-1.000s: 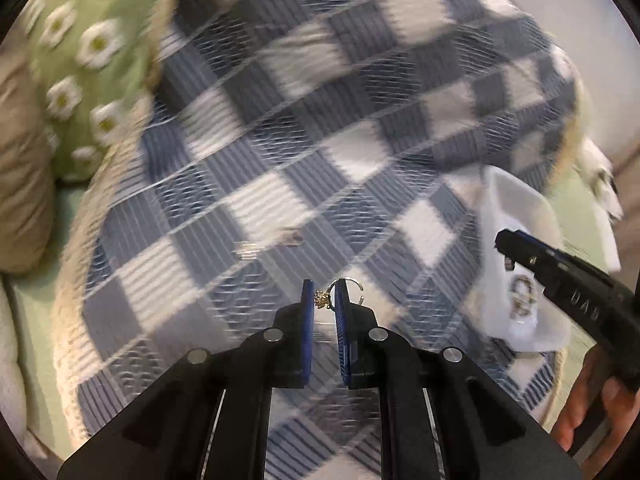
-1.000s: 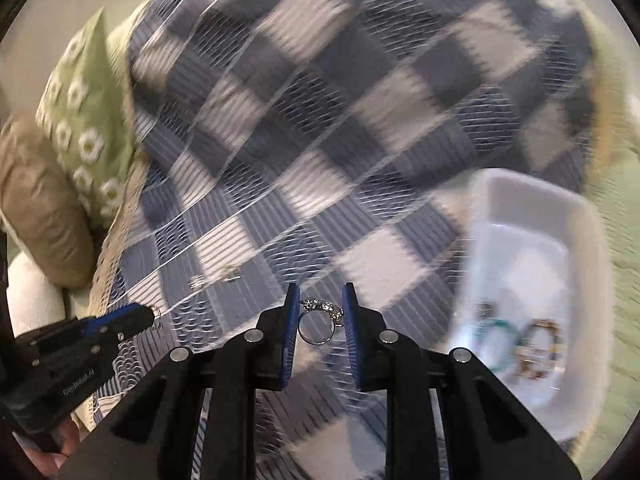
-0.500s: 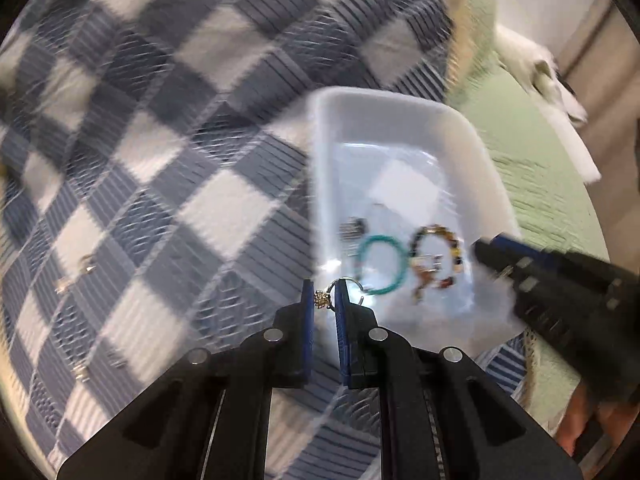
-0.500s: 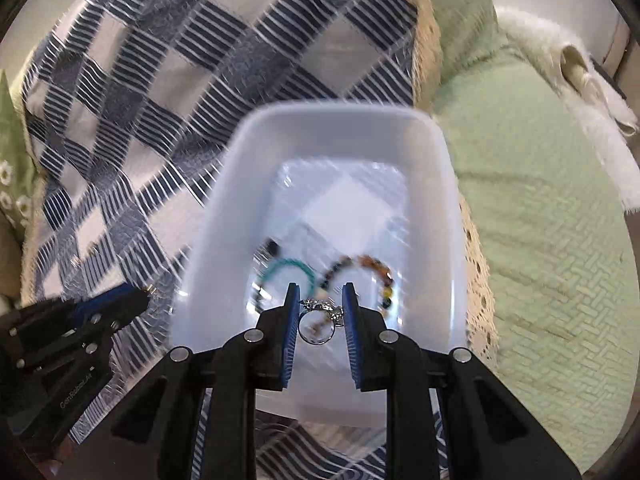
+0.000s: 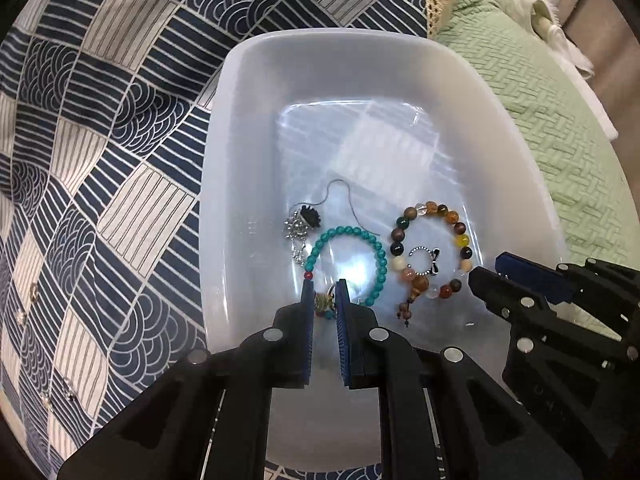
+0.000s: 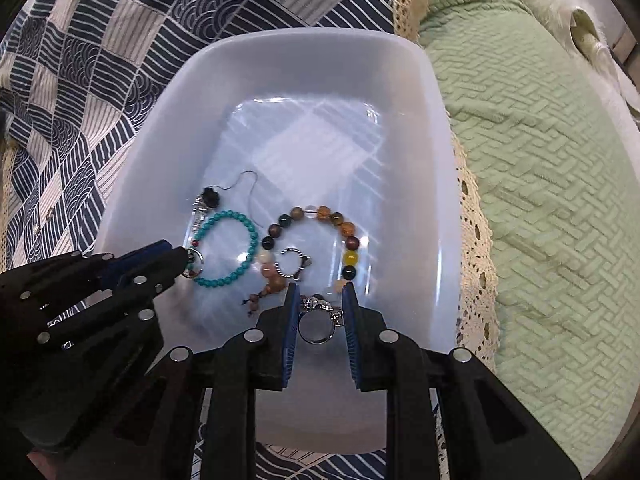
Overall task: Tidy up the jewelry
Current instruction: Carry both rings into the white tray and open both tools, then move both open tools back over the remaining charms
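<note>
A white plastic tray (image 5: 248, 128) (image 6: 420, 92) lies on a blue and white patterned cloth. In it lie a turquoise bead bracelet (image 5: 380, 256) (image 6: 224, 216), a multicolour bead bracelet (image 5: 432, 210) (image 6: 340, 220), a small silver open ring (image 5: 424, 260) (image 6: 292, 264) and a silver earring with a black bead (image 5: 300, 224) (image 6: 208, 198). My left gripper (image 5: 323, 300) (image 6: 188, 258) is shut on a small gold ring (image 5: 322, 302) above the tray's near left. My right gripper (image 6: 320, 304) (image 5: 486, 272) is shut on a silver ring with a jewelled top (image 6: 318, 320) above the tray's near edge.
Several small jewelry pieces (image 5: 34, 292) lie on the patterned cloth (image 5: 100, 140) to the tray's left. A green quilted cover (image 6: 540, 200) (image 5: 540, 100) lies to the right past a lace edge (image 6: 472, 240). A white furry item (image 6: 580, 12) lies at far right.
Both grippers have moved right from the cloth to above the tray, each holding its ring. The tray now fills both views.
</note>
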`<action>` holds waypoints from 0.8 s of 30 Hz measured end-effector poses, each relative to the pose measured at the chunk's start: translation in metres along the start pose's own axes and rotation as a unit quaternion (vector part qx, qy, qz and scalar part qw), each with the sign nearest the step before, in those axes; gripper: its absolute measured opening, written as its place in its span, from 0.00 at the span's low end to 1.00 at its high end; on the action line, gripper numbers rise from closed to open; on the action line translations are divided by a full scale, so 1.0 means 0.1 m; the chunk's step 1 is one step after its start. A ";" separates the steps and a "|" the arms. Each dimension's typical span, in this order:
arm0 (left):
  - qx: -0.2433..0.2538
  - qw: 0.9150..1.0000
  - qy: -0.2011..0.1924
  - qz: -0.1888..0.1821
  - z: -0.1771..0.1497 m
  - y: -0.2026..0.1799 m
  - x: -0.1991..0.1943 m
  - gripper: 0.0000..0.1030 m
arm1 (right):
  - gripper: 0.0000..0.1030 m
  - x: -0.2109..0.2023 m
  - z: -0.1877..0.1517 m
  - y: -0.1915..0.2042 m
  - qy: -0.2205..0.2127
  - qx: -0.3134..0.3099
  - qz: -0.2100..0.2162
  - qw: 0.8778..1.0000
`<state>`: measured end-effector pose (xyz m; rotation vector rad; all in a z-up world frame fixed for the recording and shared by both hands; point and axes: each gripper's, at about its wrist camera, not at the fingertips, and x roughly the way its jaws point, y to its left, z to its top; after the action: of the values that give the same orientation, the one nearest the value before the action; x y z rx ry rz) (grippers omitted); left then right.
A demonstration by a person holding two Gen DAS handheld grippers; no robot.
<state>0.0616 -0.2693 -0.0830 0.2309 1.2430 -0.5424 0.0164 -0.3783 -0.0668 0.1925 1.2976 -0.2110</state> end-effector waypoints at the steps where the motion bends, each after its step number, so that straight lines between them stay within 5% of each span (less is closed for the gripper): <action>1: -0.001 1.000 0.000 -0.001 0.00 0.00 0.00 0.11 | 0.21 0.01 0.01 -0.01 0.000 0.002 0.002 1.000; 13: -0.017 1.000 -0.017 -0.016 0.02 0.04 -0.23 0.15 | 0.22 0.00 0.00 -0.02 0.005 0.016 0.016 1.000; 16: -0.022 0.999 -0.026 -0.023 0.05 0.10 -0.33 0.15 | 0.33 -0.06 0.01 -0.01 -0.005 0.020 0.017 1.000; 20: -0.034 0.998 -0.043 -0.029 0.09 0.24 -0.58 0.16 | 0.34 -0.17 0.03 0.01 -0.018 0.028 0.030 0.999; 24: -0.059 0.996 -0.058 -0.015 0.04 0.57 -0.90 0.32 | 0.34 -0.33 0.06 0.17 -0.035 0.022 0.049 0.998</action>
<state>0.0744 -0.1982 -0.0047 0.0812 1.1624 -0.4990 0.0180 -0.3616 -0.0332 0.2834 1.2118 -0.1622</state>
